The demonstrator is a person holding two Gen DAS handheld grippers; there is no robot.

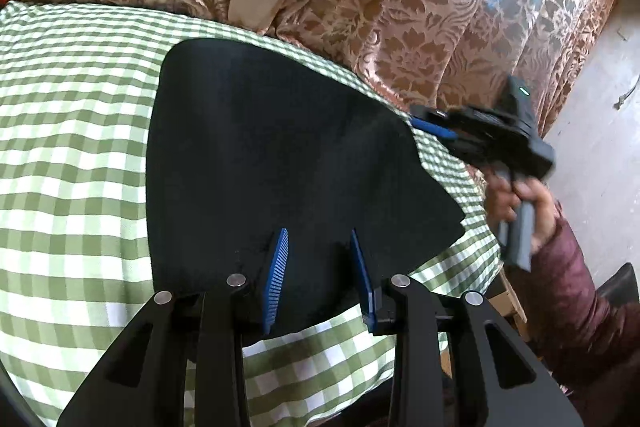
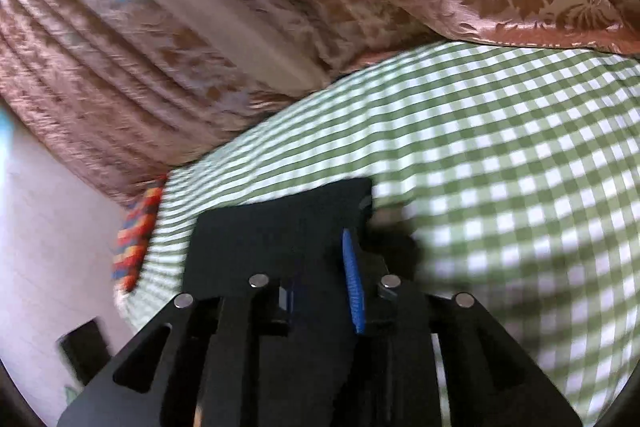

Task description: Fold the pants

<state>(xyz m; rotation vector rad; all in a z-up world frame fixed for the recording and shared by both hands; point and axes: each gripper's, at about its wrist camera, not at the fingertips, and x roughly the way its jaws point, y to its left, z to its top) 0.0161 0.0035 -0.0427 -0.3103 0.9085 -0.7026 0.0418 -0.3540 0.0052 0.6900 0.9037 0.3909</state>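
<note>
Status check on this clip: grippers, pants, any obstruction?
Left gripper over black fabric pants, jaws apart, nothing pinched. Right gripper at pants' right edge, grip unclear through blur. Pants on green-checked cloth. No obstruction seen.

Both wrist views look down, close, sharing the checkered cloth.
</note>
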